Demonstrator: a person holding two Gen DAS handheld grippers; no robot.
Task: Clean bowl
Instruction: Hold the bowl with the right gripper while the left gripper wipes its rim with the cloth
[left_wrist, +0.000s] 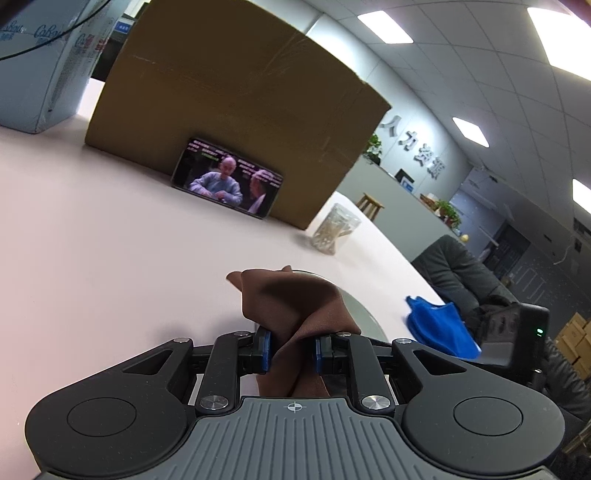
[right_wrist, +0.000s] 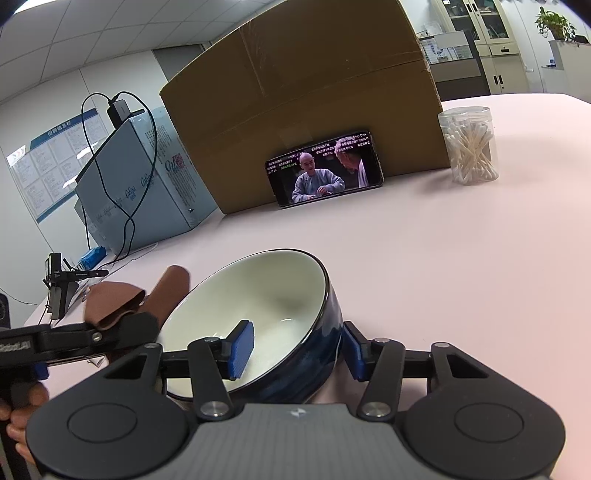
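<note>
Nearest to me, my right gripper (right_wrist: 293, 350) is straddling the bowl (right_wrist: 258, 325) wall, one pad (right_wrist: 242, 349) inside against the white interior, the other outside by the dark blue side; I cannot tell whether both pads are pressing yet. The bowl is sitting tilted on the pink table (right_wrist: 461, 258), its mouth facing left. Just left of it, my left gripper (left_wrist: 293, 350) is clenching a brown cloth (left_wrist: 295, 302), bunched and sticking up between the pads; a hand (right_wrist: 18, 417) is gripping its handle at the left edge. A blue cloth (left_wrist: 441, 326) is lying near the table's right edge in the left view. Farther back, a phone (right_wrist: 323, 168) is playing video, leaning on a big cardboard box (right_wrist: 295, 92). A clear jar of cotton swabs (right_wrist: 469, 146) is standing beside the box, well apart from the bowl. A pale blue carton (right_wrist: 136, 177) with a charger and cable is sitting at the left.
</note>
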